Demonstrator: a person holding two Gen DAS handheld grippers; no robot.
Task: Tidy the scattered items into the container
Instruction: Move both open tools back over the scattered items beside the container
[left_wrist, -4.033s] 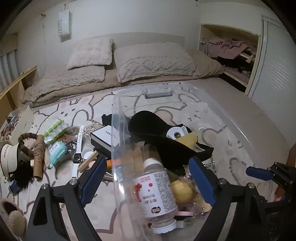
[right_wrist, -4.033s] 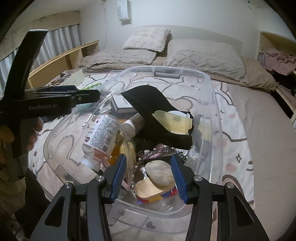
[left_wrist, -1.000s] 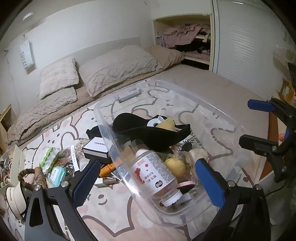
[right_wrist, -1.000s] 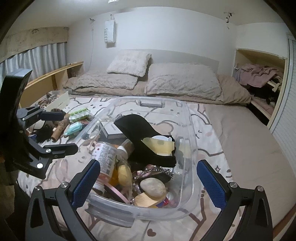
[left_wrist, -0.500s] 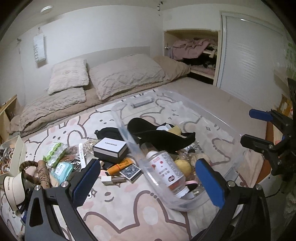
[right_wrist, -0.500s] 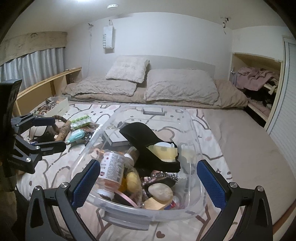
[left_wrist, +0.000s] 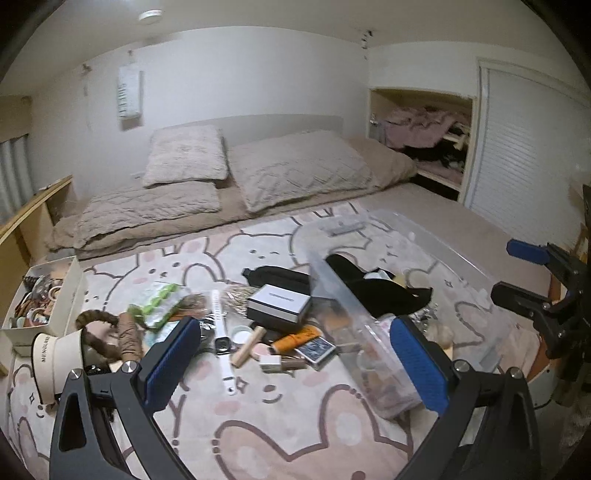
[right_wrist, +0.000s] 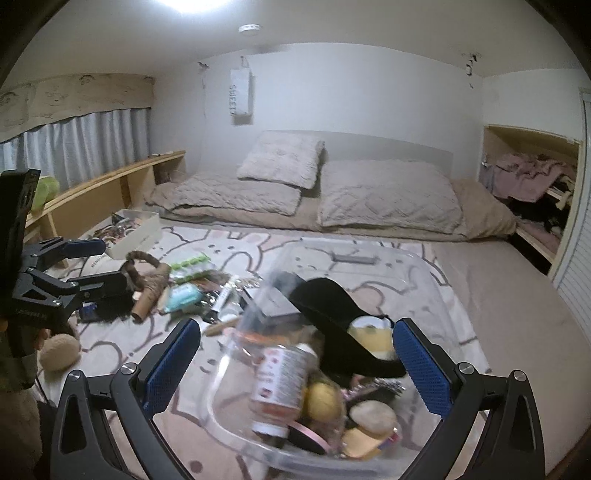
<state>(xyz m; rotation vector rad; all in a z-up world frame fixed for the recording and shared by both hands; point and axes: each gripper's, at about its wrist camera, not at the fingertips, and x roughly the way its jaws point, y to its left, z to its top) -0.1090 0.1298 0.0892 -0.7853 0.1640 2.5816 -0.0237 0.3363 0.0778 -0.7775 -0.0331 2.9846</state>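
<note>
Your left gripper (left_wrist: 295, 356) hangs above the bed with its jaws spread wide and nothing between them; your right gripper (right_wrist: 297, 363) is just as wide and just as empty. The clear bin (left_wrist: 417, 240) sits on the bunny-print blanket (left_wrist: 258, 424), already holding a black pouch (right_wrist: 332, 306), a bottle (right_wrist: 280, 380) and a yellow ball (right_wrist: 323, 400). Just beside the bin's left wall lies the loose clutter — a white watch (left_wrist: 221, 339), a black-and-white box (left_wrist: 279, 306), an orange tube (left_wrist: 295, 338), a card deck (left_wrist: 317, 349). Further left you have a cream visor (left_wrist: 55, 360) and a white box (left_wrist: 62, 299) of trinkets.
</note>
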